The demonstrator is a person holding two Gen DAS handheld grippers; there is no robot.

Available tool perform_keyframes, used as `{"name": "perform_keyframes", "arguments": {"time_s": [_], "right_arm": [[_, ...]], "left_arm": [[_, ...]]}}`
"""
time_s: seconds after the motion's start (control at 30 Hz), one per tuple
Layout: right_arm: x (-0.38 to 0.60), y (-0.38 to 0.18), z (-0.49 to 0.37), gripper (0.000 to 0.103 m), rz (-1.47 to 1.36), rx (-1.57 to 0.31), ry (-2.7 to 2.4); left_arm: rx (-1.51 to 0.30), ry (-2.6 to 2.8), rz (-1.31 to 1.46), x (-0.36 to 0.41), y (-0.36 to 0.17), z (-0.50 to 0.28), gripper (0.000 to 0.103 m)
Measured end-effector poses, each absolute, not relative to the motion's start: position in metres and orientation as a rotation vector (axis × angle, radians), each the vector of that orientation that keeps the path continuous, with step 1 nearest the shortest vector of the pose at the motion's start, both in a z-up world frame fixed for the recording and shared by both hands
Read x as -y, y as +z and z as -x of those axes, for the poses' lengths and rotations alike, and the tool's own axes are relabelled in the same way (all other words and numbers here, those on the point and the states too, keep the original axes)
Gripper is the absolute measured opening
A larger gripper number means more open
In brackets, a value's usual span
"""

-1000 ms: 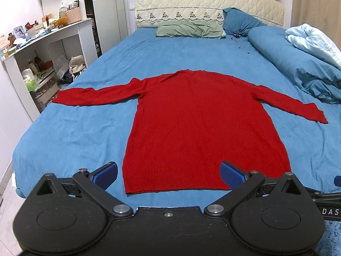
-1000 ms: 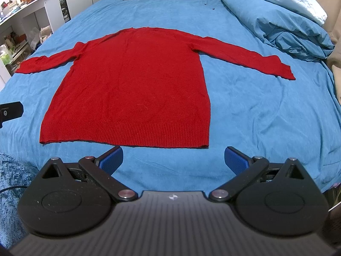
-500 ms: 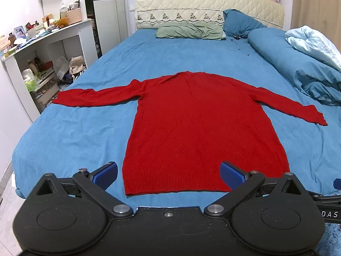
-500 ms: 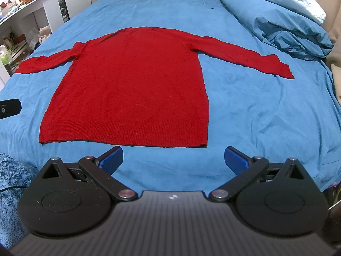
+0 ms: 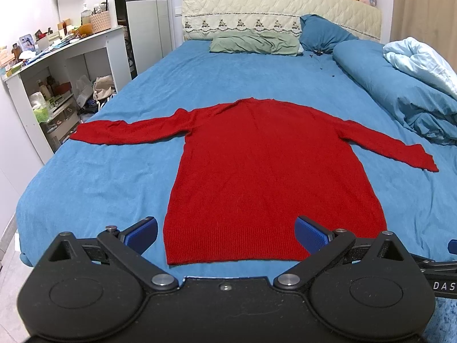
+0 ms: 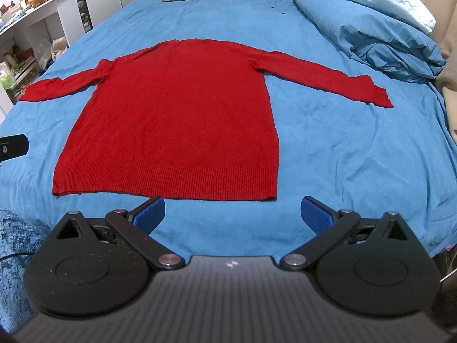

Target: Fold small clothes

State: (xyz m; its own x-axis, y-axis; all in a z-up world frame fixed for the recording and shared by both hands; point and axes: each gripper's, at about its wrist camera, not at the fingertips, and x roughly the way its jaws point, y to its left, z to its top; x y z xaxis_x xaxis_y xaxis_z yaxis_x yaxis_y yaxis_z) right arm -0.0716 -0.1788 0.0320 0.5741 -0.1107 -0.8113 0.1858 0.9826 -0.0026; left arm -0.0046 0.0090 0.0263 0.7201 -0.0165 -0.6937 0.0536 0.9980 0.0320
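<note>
The bed [image 5: 94, 171], covered by a blue sheet, carries my workpiece. The red knit sweater [image 5: 268, 171] lies flat at its centre, hem toward me, collar toward the headboard [image 5: 280, 8], both sleeves spread sideways. A rolled blue duvet [image 6: 371, 28] lies just beyond the right cuff [image 6: 374, 94].

My left gripper [image 5: 225, 233] hangs above the hem with its jaws spread wide, gripping nothing. My right gripper [image 6: 232, 213] hangs short of the hem, jaws likewise spread and empty.

Step in hand, as I judge it: pre-fold approach; no fold is made yet. The next move calls for lowering onto a sleeve or hem corner and pinching both knit layers so the soft fabric lifts without bunching.
</note>
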Motion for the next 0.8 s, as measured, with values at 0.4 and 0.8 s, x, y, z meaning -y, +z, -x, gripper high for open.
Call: {"name": "perform_keyframes", "arguments": {"time_s": [0.4, 0.8], "right_arm": [[0.292, 0.082, 0.005, 0.103, -0.163, -0.741, -0.367], [0.463, -0.006, -0.100, 0.103, -0.310, -0.703, -0.503]], "left_arm": [[-0.588, -0.176, -0.044, 0.038, 0.081, -0.100, 0.103], [-0.688, -0.205, -0.068, 0.088, 0.013, -0.263, 0.103]]}}
